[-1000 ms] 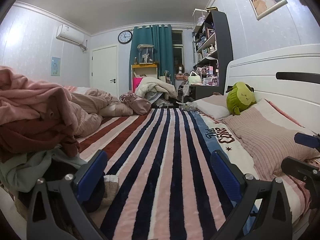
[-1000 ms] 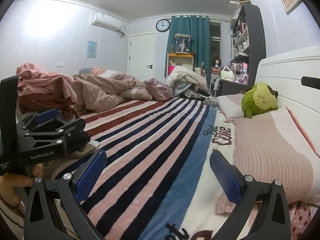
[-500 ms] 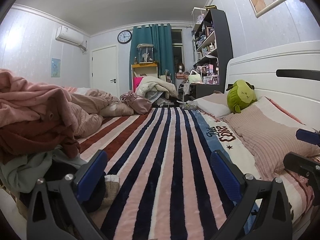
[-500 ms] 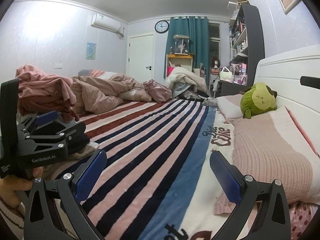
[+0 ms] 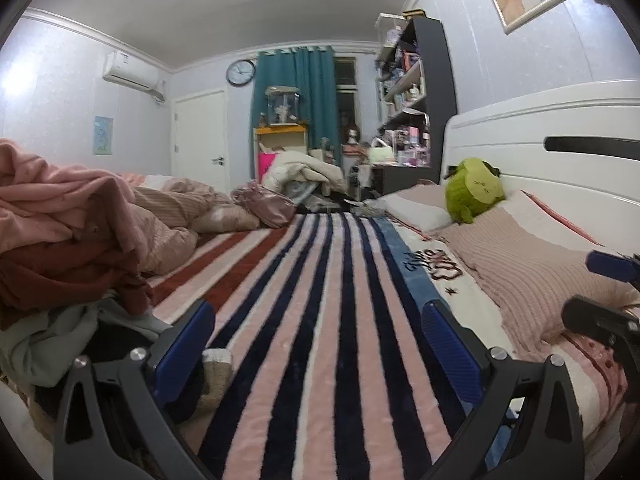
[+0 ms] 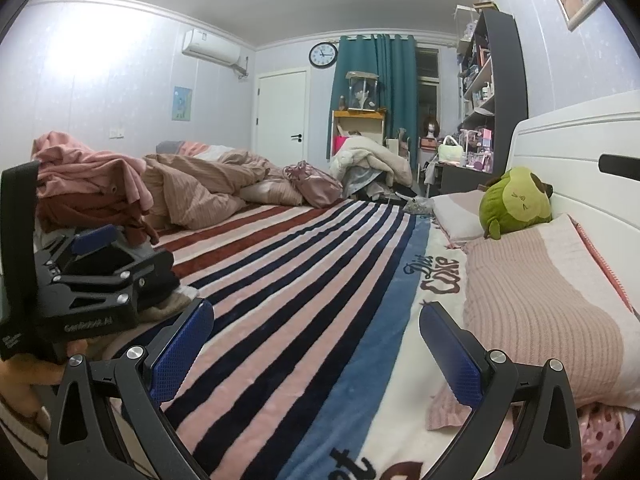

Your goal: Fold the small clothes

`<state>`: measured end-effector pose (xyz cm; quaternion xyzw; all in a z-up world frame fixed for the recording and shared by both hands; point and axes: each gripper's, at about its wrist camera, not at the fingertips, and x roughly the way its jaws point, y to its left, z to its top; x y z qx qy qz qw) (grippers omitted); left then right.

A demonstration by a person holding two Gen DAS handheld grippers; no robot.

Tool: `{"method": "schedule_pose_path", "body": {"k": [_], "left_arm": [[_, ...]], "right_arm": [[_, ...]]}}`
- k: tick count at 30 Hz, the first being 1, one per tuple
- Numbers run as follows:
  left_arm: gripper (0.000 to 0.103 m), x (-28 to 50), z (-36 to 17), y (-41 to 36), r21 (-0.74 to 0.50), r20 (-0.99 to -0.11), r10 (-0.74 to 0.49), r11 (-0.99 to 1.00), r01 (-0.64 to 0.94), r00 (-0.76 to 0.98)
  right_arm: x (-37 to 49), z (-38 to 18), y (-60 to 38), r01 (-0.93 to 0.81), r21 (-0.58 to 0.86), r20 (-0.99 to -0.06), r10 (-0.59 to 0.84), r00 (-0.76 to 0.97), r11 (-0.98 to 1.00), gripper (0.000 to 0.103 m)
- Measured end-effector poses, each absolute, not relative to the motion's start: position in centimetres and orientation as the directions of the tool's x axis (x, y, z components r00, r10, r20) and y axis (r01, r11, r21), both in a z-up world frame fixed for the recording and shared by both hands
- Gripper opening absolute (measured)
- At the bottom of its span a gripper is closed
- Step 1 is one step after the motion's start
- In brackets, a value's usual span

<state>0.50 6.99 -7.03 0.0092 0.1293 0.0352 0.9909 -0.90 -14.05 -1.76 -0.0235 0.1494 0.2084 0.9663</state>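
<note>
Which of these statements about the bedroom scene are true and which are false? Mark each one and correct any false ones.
1. Both grippers are open and hold nothing. True: the left gripper and right gripper are empty.
2. The green plush toy lies on the floor. False: it rests on the pillows by the headboard.
3. A pile of clothes sits on the left side of the bed. True.
4. The blanket is plain white. False: it is striped in pink, dark blue and red.
5. A clock hangs beside the teal curtain. True.
</note>
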Motion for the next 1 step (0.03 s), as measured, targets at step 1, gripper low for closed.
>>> {"method": "schedule_pose_path", "body": {"k": [1], "left_arm": [[0.102, 0.50, -7.04, 7.01, 0.025, -0.255, 0.080, 0.997, -0.076, 0.964]], "right_arm": [[-0.89, -1.76, -14.06, -0.411, 0.018, -0.298, 0.397, 0.868, 0.912, 0.103]]}}
